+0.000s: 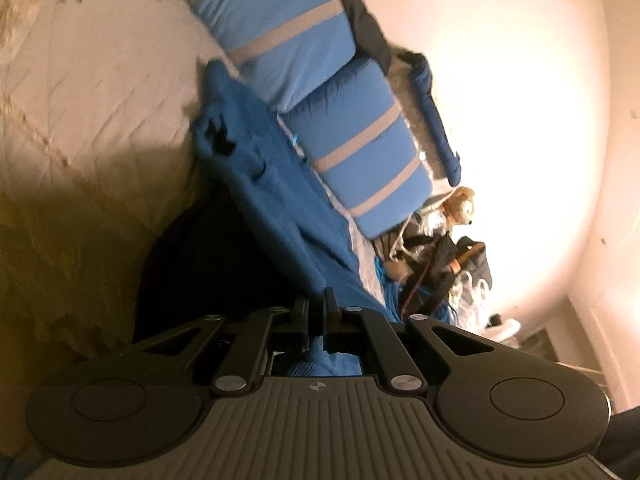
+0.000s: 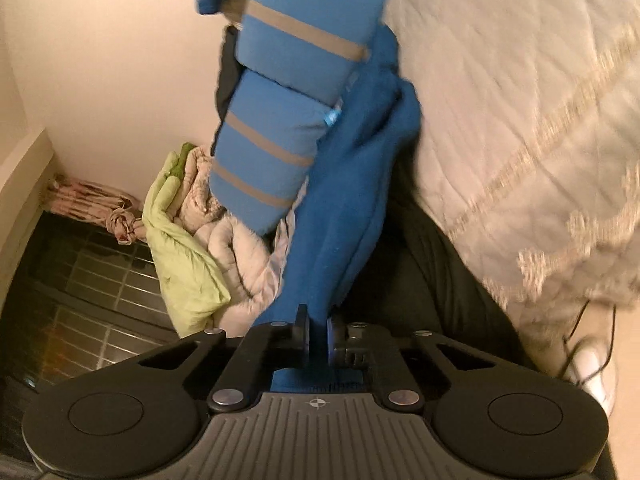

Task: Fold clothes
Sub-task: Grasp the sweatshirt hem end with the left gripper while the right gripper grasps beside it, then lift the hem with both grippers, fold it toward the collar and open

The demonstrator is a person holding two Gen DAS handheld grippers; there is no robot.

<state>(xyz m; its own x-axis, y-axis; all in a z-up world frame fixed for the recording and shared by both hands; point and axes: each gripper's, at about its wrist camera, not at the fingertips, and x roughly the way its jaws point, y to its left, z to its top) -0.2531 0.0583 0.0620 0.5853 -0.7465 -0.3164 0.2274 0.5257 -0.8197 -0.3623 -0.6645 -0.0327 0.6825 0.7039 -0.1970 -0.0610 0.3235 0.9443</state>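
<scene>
A blue fleece garment (image 1: 264, 168) stretches away from my left gripper (image 1: 318, 312), whose fingers are shut on its near edge. In the right wrist view the same blue garment (image 2: 352, 184) hangs taut from my right gripper (image 2: 318, 334), shut on another edge of it. The cloth runs up toward the bed, beside the blue pillows. A dark garment (image 1: 208, 264) lies under the blue one, seen also as dark cloth (image 2: 420, 280) on the right view.
Two blue pillows with grey stripes (image 1: 360, 148) (image 2: 288, 92) lie on a cream quilted bedspread (image 1: 100, 92) (image 2: 520, 112). A plush toy (image 1: 460, 204) and bags sit by the wall. A green and white bedding pile (image 2: 192, 240) lies near a dark window (image 2: 80, 280).
</scene>
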